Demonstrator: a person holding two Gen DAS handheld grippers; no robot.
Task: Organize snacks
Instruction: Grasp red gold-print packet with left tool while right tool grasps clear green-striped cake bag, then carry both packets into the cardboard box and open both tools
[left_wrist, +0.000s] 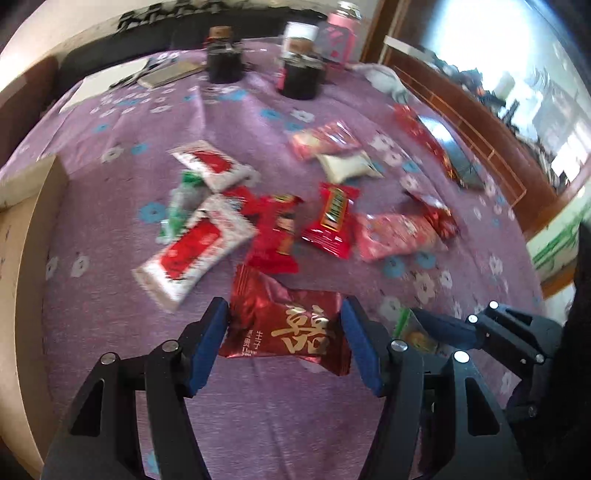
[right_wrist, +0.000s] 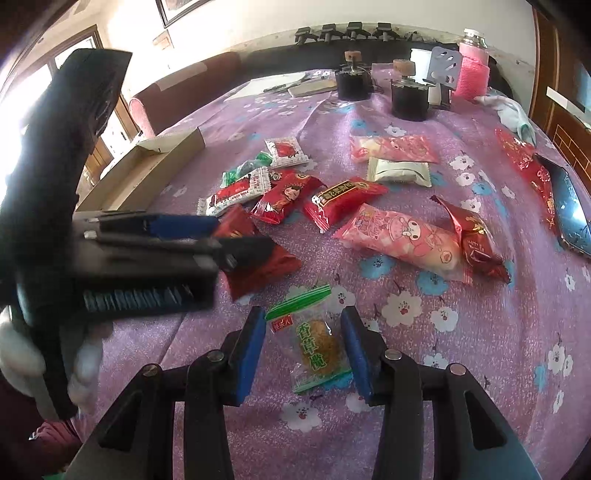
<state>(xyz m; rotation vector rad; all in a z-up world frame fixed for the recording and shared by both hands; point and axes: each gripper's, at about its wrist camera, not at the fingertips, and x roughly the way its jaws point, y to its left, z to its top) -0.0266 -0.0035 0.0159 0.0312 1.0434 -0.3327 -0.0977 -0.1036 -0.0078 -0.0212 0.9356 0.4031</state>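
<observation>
We held the left gripper (left_wrist: 284, 332) open astride the dark red packet (left_wrist: 284, 328) on the purple cloth (left_wrist: 258, 424). Our right gripper (right_wrist: 303, 343) clasped the green-striped clear packet (right_wrist: 314, 347).

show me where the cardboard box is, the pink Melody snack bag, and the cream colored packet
cardboard box (right_wrist: 147, 173), right wrist view, on its long side wall.
pink Melody snack bag (right_wrist: 402, 240), right wrist view, mid-wrapper.
cream packet (right_wrist: 399, 170), right wrist view, centre of wrapper.
</observation>
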